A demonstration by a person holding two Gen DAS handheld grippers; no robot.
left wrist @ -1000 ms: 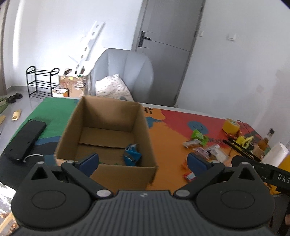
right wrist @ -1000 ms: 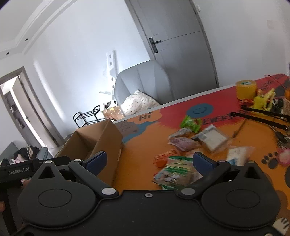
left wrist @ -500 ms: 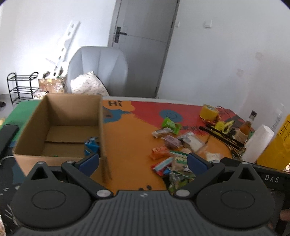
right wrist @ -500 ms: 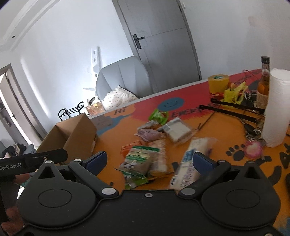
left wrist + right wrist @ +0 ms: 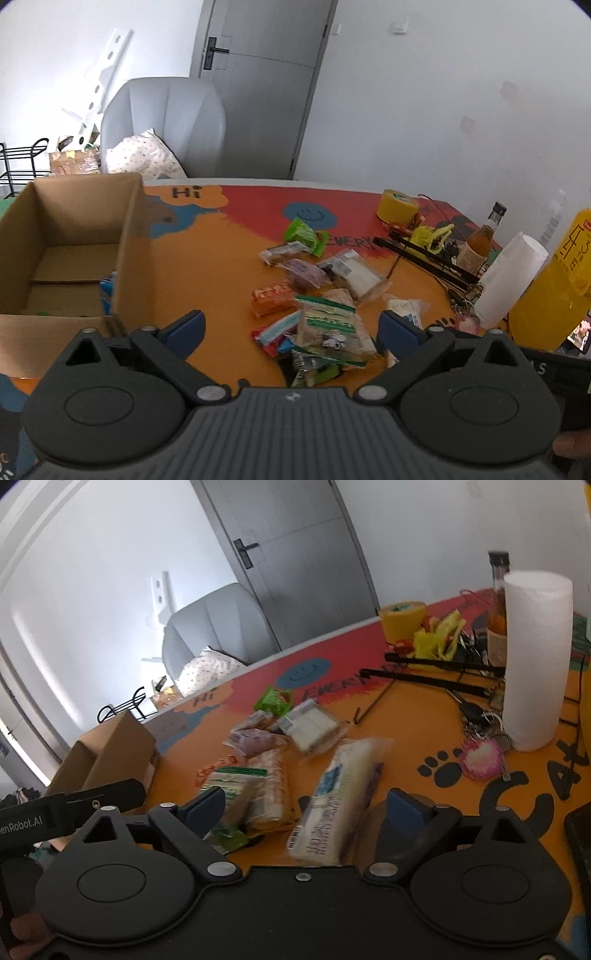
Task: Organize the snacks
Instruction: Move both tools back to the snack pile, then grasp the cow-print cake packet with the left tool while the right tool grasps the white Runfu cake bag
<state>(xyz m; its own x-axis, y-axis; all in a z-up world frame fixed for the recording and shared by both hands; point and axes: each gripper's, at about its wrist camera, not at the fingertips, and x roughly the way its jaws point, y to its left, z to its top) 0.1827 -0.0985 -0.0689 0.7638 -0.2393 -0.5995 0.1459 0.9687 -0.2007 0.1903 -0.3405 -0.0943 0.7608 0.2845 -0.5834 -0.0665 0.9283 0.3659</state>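
Observation:
A pile of snack packets (image 5: pixel 317 295) lies on the orange table mat, also in the right wrist view (image 5: pixel 273 760). An open cardboard box (image 5: pixel 70 236) stands at the left, with a blue packet (image 5: pixel 108 291) inside; the box also shows in the right wrist view (image 5: pixel 110 753). My left gripper (image 5: pixel 291 332) is open and empty, above the near end of the pile. My right gripper (image 5: pixel 306 808) is open, low over a long white packet (image 5: pixel 340 794) that lies between its fingers.
A white paper roll (image 5: pixel 535 657), a bottle (image 5: pixel 480 243), a yellow tape roll (image 5: pixel 397 206), keys (image 5: pixel 480 720) and black rods (image 5: pixel 436 672) crowd the right side. A yellow container (image 5: pixel 554 288) stands at the far right. A grey armchair (image 5: pixel 162 125) is behind the table.
Both grippers have swung right, away from the box and toward the snack pile. The right gripper has come lower and closer to the long white packet.

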